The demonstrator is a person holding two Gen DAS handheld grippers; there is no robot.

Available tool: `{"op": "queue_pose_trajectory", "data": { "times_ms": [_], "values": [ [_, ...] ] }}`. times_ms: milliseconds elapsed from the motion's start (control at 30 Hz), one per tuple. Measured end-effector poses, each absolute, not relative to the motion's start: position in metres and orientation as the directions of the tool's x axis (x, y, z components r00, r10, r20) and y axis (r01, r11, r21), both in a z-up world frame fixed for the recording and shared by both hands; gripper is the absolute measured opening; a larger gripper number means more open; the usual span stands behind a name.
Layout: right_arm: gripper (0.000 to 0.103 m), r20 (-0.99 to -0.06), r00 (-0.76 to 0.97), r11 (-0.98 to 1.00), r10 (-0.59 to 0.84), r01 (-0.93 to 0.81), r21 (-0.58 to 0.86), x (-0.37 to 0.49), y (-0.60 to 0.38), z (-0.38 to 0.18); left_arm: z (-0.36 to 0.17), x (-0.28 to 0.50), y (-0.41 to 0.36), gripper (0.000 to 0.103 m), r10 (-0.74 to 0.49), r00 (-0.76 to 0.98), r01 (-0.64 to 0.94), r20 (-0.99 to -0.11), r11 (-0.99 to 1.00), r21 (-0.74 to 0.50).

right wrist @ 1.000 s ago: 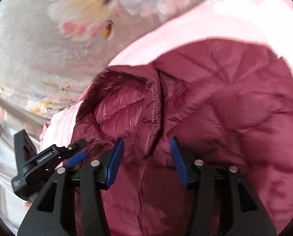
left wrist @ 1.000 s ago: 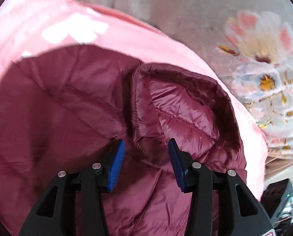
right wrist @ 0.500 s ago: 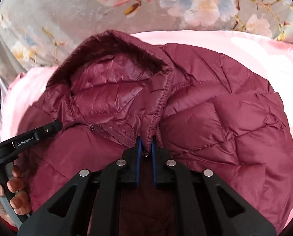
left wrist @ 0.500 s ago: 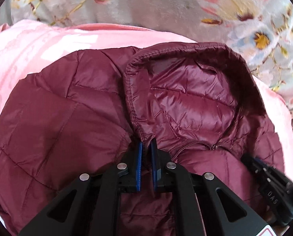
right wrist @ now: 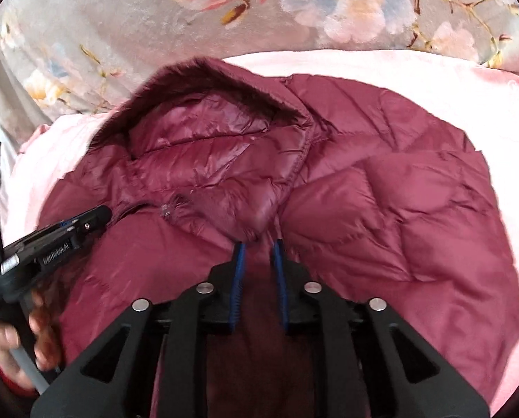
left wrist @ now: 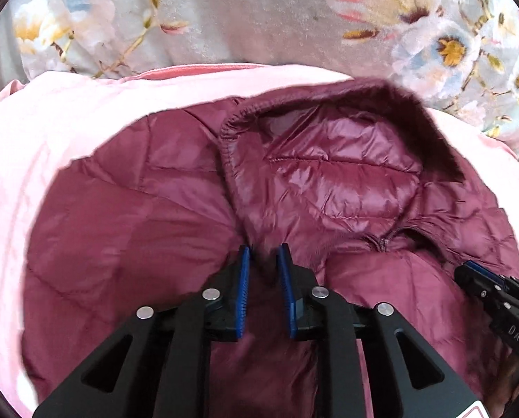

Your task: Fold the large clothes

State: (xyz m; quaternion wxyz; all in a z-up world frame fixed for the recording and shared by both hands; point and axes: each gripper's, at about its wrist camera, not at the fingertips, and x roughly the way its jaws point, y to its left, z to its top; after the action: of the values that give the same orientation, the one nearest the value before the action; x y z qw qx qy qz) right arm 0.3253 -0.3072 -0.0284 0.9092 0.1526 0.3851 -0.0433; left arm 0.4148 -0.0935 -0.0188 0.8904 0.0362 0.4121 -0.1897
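Observation:
A maroon quilted down jacket point(left wrist: 155, 230) point(right wrist: 416, 216) lies on a pink blanket, its hood point(left wrist: 339, 174) point(right wrist: 203, 153) spread open and pointing away from me. My left gripper point(left wrist: 263, 254) sits at the left base of the hood with its jaws a small way apart and hood fabric between the blue pads. My right gripper point(right wrist: 258, 249) sits at the right base of the hood, jaws likewise slightly apart with fabric between them. Each gripper shows at the edge of the other's view.
The pink blanket point(left wrist: 50, 132) point(right wrist: 485, 104) surrounds the jacket. Beyond it lies grey floral bedding point(left wrist: 259, 17) point(right wrist: 120, 17). The person's hand point(right wrist: 15, 348) holds the left gripper's handle at the lower left.
One second ago both grippers were wide open, then both pinched shut on the hood's base. Now both jaws have parted slightly. The hood lies flatter and farther from me.

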Motion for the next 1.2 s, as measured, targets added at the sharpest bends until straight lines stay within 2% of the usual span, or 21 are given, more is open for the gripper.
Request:
{"op": "queue_pose_trajectory", "data": {
  "times_ms": [200,300,400,500,600,733,900,1200],
  "values": [
    [0.021,-0.644,0.765,0.927,0.011,0.234,0.294,0.36,-0.341,0.031,0.044,0.451,-0.083,0.021,-0.292,0.651,0.307,-0.7,0.946,-0.11],
    [0.021,-0.613,0.79,0.906,0.011,0.252,0.341,0.396,-0.347,0.046,0.064,0.487,-0.094,0.023,-0.293,0.659,0.245,-0.692,0.954,-0.171],
    [0.025,-0.612,0.79,0.899,-0.032,0.29,0.328,0.43,-0.347,0.042,0.058,0.519,-0.116,0.027,-0.32,0.611,0.237,-0.724,0.947,-0.219],
    [0.026,-0.667,0.744,0.908,-0.029,0.299,0.294,0.452,-0.342,0.015,0.024,0.541,-0.129,0.027,-0.32,0.52,0.202,-0.792,0.947,-0.25],
    [0.026,-0.69,0.724,0.931,-0.001,0.252,0.263,0.445,-0.331,-0.004,0.001,0.536,-0.13,0.026,-0.295,0.514,0.223,-0.806,0.953,-0.206],
    [0.025,-0.688,0.721,0.968,-0.077,0.219,0.121,0.428,-0.315,-0.019,-0.017,0.516,-0.13,0.026,-0.243,0.554,0.284,-0.797,0.954,-0.094],
    [0.025,-0.678,0.723,0.974,-0.134,0.221,0.043,0.426,-0.304,-0.028,-0.034,0.502,-0.133,0.026,-0.205,0.629,0.308,-0.75,0.951,-0.002],
    [0.025,-0.673,0.719,0.973,-0.173,0.23,-0.004,0.429,-0.299,-0.033,-0.038,0.493,-0.141,0.026,-0.176,0.679,0.3,-0.712,0.953,0.051]
  ]
}}
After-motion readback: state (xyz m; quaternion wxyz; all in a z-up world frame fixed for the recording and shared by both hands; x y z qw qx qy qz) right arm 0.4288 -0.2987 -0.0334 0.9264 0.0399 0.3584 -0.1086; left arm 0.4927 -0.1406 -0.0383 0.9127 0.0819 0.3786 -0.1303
